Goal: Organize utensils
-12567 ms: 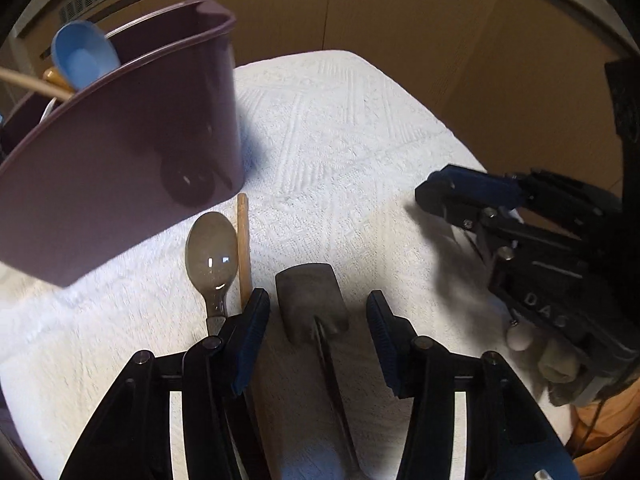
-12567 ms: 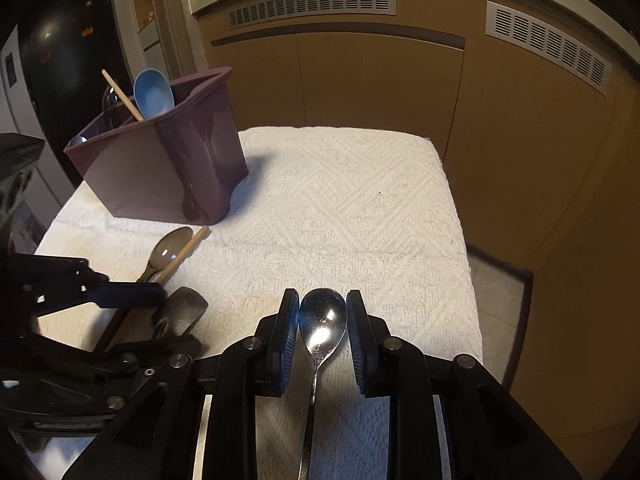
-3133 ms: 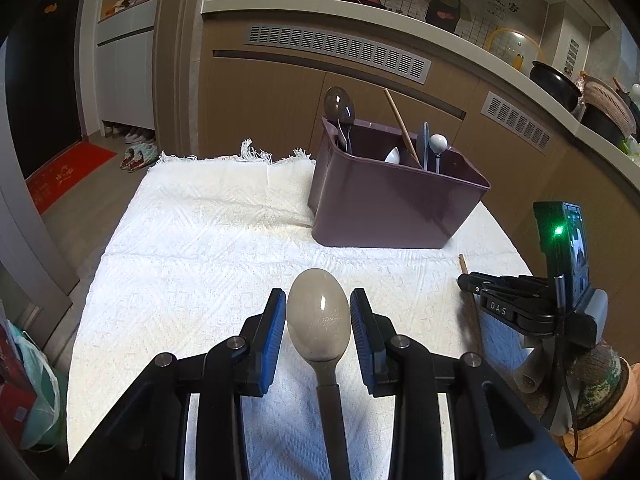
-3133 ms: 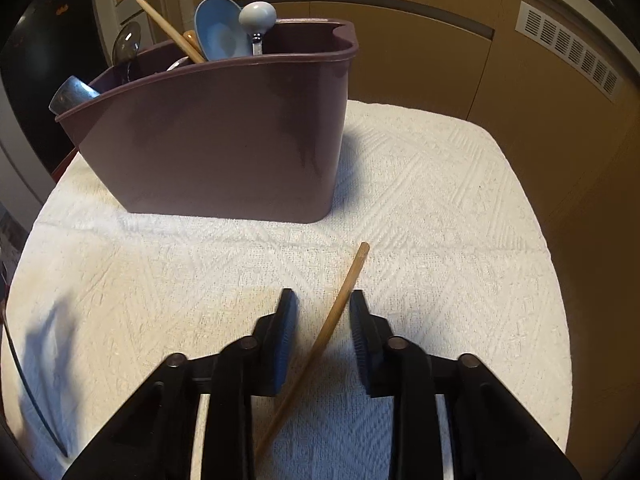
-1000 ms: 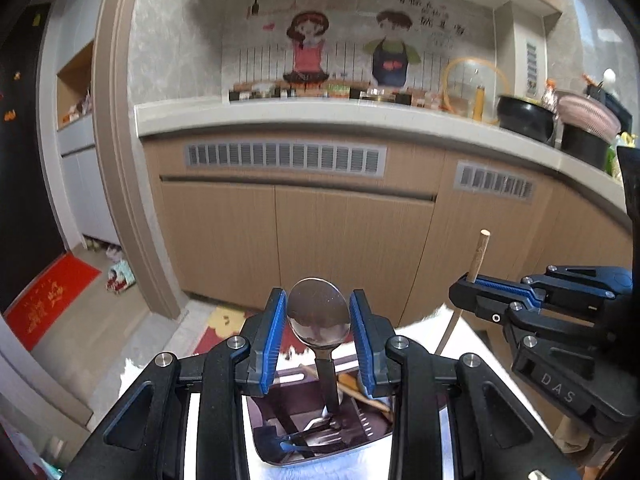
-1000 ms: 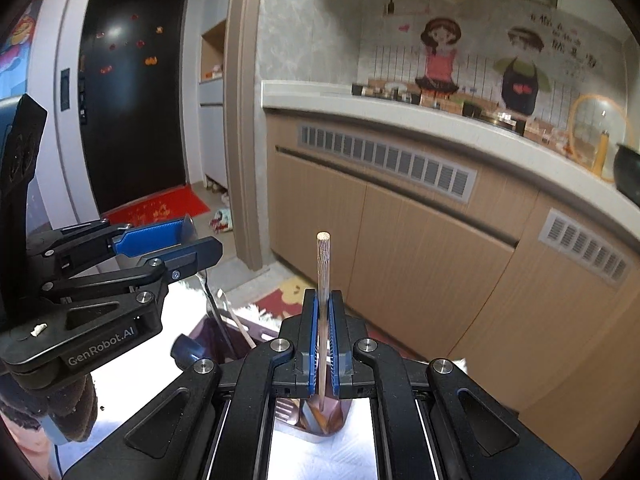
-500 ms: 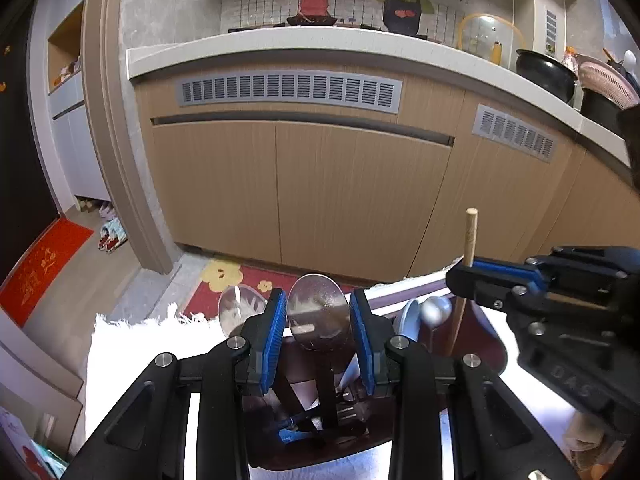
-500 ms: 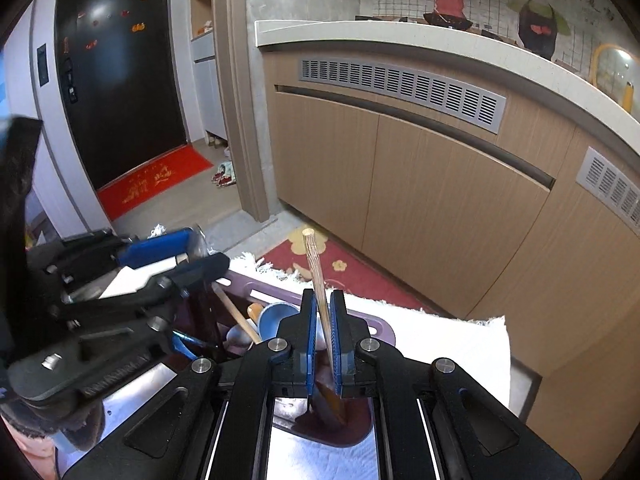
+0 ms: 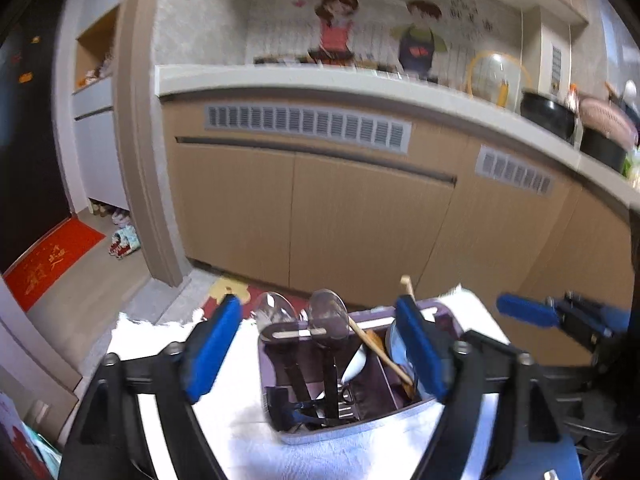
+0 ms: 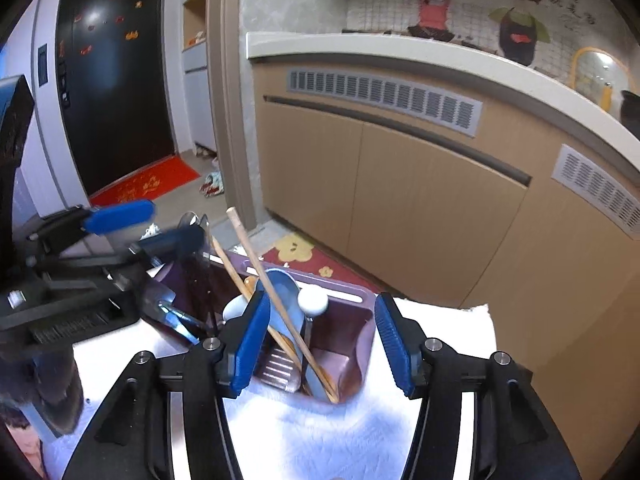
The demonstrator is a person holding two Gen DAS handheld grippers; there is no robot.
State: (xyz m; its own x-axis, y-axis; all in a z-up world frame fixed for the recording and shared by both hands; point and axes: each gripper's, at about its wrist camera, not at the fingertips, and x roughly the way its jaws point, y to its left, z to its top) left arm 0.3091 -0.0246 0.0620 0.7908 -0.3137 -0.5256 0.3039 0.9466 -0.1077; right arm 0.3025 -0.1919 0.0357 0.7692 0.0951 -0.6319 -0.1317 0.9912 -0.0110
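My left tongs (image 9: 320, 350) and right tongs (image 10: 318, 344) have just been opening and stand apart, empty, over the purple caddy (image 9: 404, 408). Left view shows two spoons (image 9: 328, 314) upright at 12 o'clock; right view shows the chopstick (image 10: 276, 300) leaning toward 11. White cloth (image 10: 320, 440) covers the bench; wooden cabinets (image 9: 360, 220) stand behind.

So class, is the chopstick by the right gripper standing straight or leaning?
Leaning: the chopstick slants across the purple caddy, top tilted left.
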